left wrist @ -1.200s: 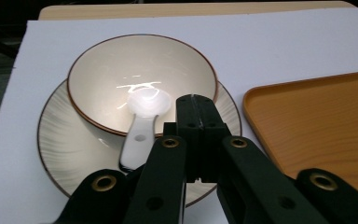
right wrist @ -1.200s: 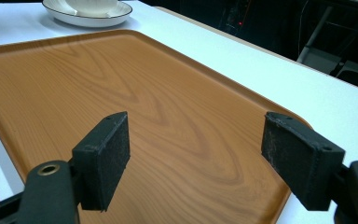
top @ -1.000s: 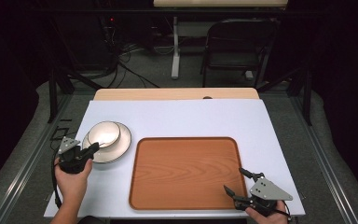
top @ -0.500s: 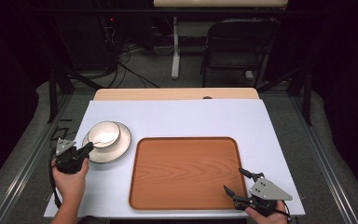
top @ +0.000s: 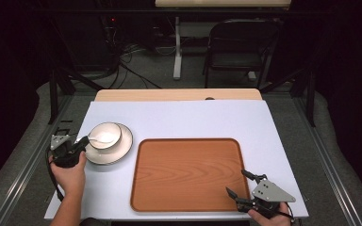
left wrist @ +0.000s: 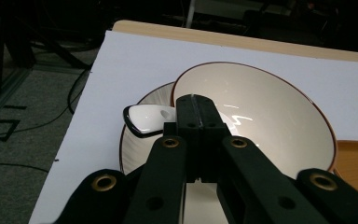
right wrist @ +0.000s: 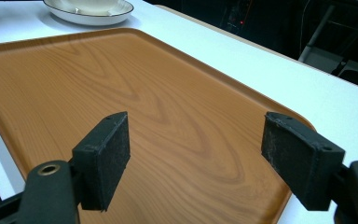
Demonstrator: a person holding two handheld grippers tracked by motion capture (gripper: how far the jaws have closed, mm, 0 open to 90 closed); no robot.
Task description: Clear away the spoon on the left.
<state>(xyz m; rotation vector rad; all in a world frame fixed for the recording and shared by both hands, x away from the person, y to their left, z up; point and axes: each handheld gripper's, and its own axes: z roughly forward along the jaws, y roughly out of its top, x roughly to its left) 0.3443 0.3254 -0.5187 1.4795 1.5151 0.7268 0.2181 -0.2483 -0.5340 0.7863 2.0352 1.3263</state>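
White ceramic bowl [top: 104, 136] now sits tilted on its plate [top: 118, 149], at the surface's [top: 179, 117] left side.
The left gripper [top: 78, 143], jaws pressed together, has drawn slightly back toward the edge; a white spoon [left wrist: 147, 117] lies just beside its tips, and whether they pinch it is unclear. The right gripper [top: 243, 182] stays spread apart over the wooden tray's [top: 184, 172] near corner.

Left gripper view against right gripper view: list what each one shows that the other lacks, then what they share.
Left gripper view: the left gripper, jaws shut at the near rim of the bowl, and a white spoon end beside them. Right gripper view: the right gripper, jaws open over the wooden tray. Shared: the bowl on its plate, the tray and the white table.
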